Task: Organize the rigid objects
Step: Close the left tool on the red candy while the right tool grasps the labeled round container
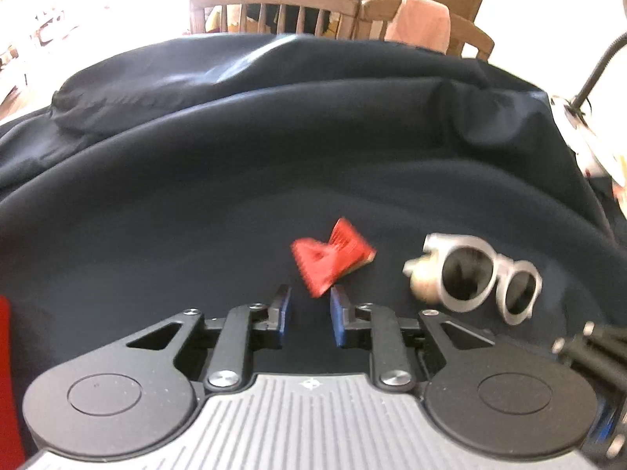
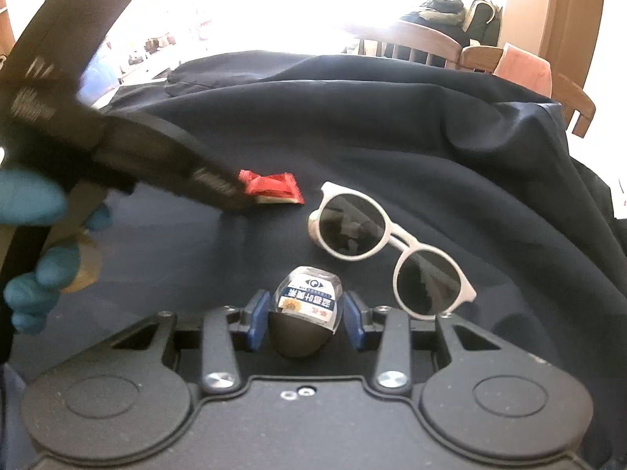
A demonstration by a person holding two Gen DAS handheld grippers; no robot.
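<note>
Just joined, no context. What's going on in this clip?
A person in blue gloves works a handheld gripper in each hand over a table under dark cloth. The right gripper has its jaws shut on a small labelled bottle. The left gripper has its jaws narrowed at the corner of a red packet lying on the cloth; a firm grip isn't clear. White sunglasses lie untouched to the right of the packet.

We see a red packet (image 1: 331, 258) crumpled on the dark cloth | white round sunglasses (image 2: 386, 243) folded, lying just right of it, lenses dark | small bottle (image 2: 307, 313) with printed label, dark cap toward us, in front of the sunglasses
</note>
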